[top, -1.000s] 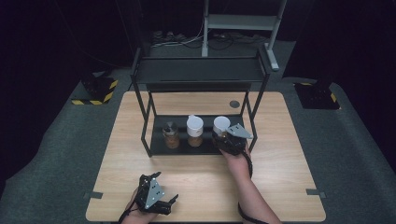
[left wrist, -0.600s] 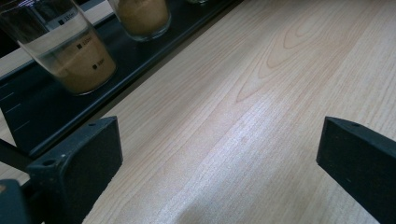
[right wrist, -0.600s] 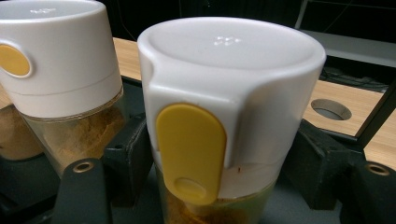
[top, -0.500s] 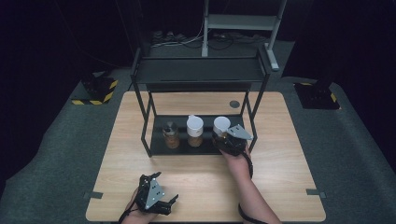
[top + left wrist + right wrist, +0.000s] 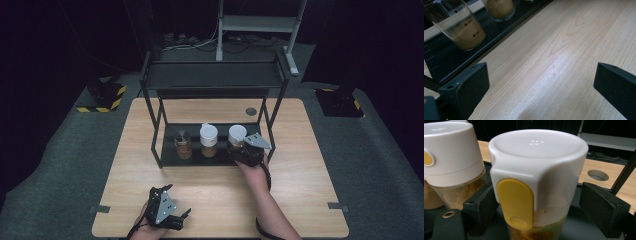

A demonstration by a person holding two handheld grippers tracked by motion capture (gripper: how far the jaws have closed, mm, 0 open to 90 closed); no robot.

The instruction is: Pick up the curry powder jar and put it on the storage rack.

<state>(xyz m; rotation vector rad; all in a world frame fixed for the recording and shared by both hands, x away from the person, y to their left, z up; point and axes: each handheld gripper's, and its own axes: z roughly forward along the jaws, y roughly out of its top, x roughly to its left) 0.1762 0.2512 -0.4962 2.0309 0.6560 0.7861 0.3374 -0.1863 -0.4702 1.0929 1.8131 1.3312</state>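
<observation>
Standing on the low black shelf (image 5: 170,150) of the rack (image 5: 212,77) are three jars in a row, and I am working on the one at the right end. That jar (image 5: 236,136) has a white lid with a yellow tab on its side, and there is brownish-yellow powder under the lid. My right gripper (image 5: 239,150) is at the near edge of the shelf, and its jaws have just been opening. In the right gripper view the jar (image 5: 537,177) sits between my two black jaws. I can see a gap on the right side, so I do not think the pads are squeezing it now. The jar looks upright and on the shelf, so I think I have just let it go there. The middle jar (image 5: 208,140) also has a white lid, and the left jar (image 5: 183,145) has a dark top. All three look like they are in their places. My left gripper (image 5: 167,215) is far from the shelf, low on the near side of the wooden table (image 5: 300,165). Its jaws are spread wide over bare wood and hold nothing. What I think is left is to pull my right gripper back toward me without bumping the jar.
</observation>
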